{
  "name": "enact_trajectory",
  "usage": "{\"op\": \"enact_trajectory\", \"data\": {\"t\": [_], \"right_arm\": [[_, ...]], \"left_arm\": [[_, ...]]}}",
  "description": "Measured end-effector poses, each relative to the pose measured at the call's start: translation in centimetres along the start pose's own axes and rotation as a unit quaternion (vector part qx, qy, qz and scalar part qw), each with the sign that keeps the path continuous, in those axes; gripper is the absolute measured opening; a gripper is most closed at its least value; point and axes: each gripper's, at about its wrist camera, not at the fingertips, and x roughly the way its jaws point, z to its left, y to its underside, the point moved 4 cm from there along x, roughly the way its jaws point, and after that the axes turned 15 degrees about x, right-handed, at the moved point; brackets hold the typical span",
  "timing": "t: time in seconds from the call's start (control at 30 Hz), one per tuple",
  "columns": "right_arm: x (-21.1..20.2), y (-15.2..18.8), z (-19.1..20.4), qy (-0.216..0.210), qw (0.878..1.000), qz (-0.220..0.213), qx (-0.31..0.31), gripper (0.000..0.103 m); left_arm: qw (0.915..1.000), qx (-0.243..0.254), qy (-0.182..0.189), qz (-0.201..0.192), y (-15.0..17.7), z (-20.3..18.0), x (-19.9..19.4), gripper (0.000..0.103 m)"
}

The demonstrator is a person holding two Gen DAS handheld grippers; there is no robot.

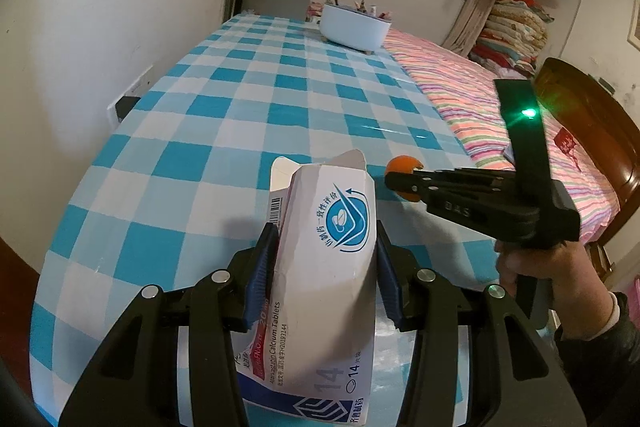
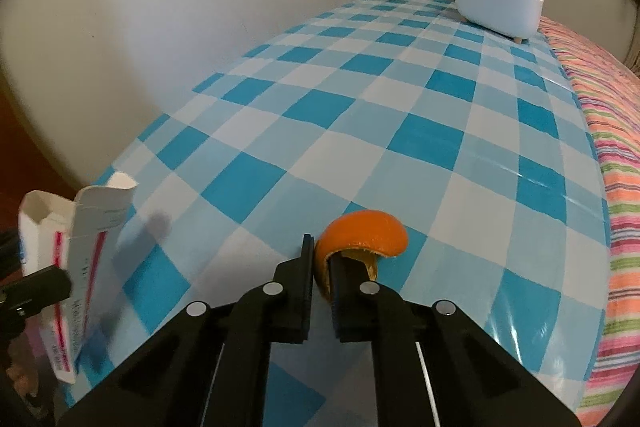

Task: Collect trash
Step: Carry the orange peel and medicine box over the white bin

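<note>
A crumpled white medicine box (image 1: 320,307) with a blue round logo and an open top flap stands between my left gripper's (image 1: 326,231) blue pads, which are shut on its sides above the checked table. To its right, my right gripper (image 1: 400,183) pinches a piece of orange peel (image 1: 400,163) just above the cloth. In the right wrist view the curved peel (image 2: 364,231) sits clamped between the black fingers of the right gripper (image 2: 320,255). The box (image 2: 80,227) shows at the far left there, with a bit of the left gripper (image 2: 36,291) on it.
The table carries a blue-and-white checked cloth (image 1: 280,99). A white tub (image 1: 354,27) of pens stands at its far end. A wall runs along the left, a bed with a striped cover (image 1: 480,99) along the right. A person's hand (image 1: 540,267) holds the right gripper.
</note>
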Motion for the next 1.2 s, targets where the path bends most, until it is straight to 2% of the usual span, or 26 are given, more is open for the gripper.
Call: {"op": "enact_trajectory", "data": {"t": [0.67, 1.2], "right_arm": [[-11.1, 4.2, -4.9, -0.014, 0.997, -0.051, 0.047, 0.007], [-18.6, 8.8, -10.5, -0.003, 0.99, -0.101, 0.103, 0.007]], "left_arm": [[0.9974, 0.059, 0.04, 0.002, -1.9, -7.8, 1.7, 0.045], [0.9888, 0.121, 0.087, 0.0, -3.2, -16.5, 2.6, 0.045]]}}
